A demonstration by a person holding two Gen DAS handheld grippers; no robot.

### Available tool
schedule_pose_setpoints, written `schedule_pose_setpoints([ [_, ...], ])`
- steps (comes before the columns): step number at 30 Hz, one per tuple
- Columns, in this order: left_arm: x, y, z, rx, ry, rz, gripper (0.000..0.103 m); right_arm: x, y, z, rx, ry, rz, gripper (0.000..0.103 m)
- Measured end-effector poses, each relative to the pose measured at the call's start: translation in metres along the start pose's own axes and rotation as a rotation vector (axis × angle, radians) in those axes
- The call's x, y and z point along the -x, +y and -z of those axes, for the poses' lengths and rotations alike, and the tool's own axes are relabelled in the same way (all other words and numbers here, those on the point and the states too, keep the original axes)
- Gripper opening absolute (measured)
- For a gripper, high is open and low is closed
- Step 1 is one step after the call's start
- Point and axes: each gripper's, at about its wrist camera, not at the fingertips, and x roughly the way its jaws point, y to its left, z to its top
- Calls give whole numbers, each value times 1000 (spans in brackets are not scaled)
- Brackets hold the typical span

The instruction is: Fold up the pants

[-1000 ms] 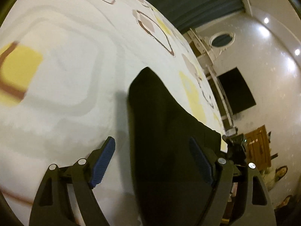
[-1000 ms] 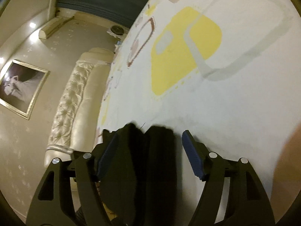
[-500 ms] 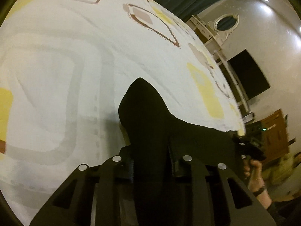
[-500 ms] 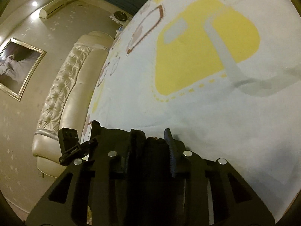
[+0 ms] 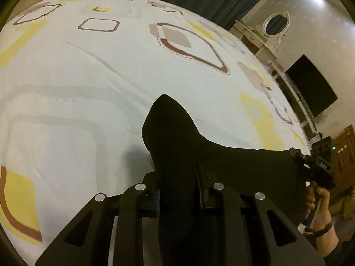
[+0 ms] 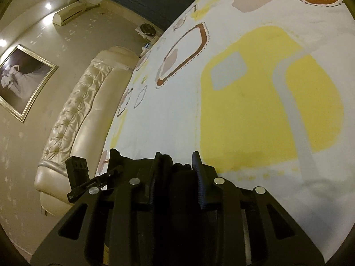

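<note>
The black pants [image 5: 177,137] hang lifted over the patterned bed sheet [image 5: 88,77]. My left gripper [image 5: 178,184] is shut on one corner of the pants; a point of cloth sticks up past the fingers. The cloth stretches right to my right gripper [image 5: 319,166], held in a hand. In the right wrist view my right gripper [image 6: 176,166] is shut on a bunched fold of the pants [image 6: 177,177]. The left gripper [image 6: 88,177] shows at the lower left there.
The white sheet [image 6: 255,110] has yellow, brown and grey shapes. A cream tufted headboard [image 6: 77,115] and a framed picture [image 6: 20,82] are to the left. A dressing table with an oval mirror [image 5: 275,24], a dark screen [image 5: 310,88] and a wooden door [image 5: 346,153] stand beyond the bed.
Both grippers were open around the pants edge a second ago. They have shut on the cloth and lifted it off the sheet, and both views have tilted up.
</note>
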Motion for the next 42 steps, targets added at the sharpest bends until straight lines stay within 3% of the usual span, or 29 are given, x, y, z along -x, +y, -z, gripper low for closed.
schedule_pose_setpoints([
  [7, -13, 9, 3, -2, 10, -13, 28, -15, -26, 2, -76, 16, -11, 27],
  [29, -15, 13, 6, 2, -13, 6, 33, -12, -35, 4, -109, 5, -61, 29],
  [32, -13, 14, 6, 2, -13, 26, 42, -8, -39, 5, -153, -2, -104, 32],
  [35, -3, 19, 8, 38, -24, 56, 59, 4, -37, 10, -176, -27, -117, 45],
  [39, 18, 26, 24, 65, -35, 71, 68, 24, -26, 26, -149, -19, -84, 56],
  [40, 23, 28, 28, 80, -36, 88, 73, 29, -24, 32, -141, -12, -77, 59],
  [42, 39, 36, 45, 131, -39, 155, 75, 37, -20, 43, -130, 3, -64, 62],
])
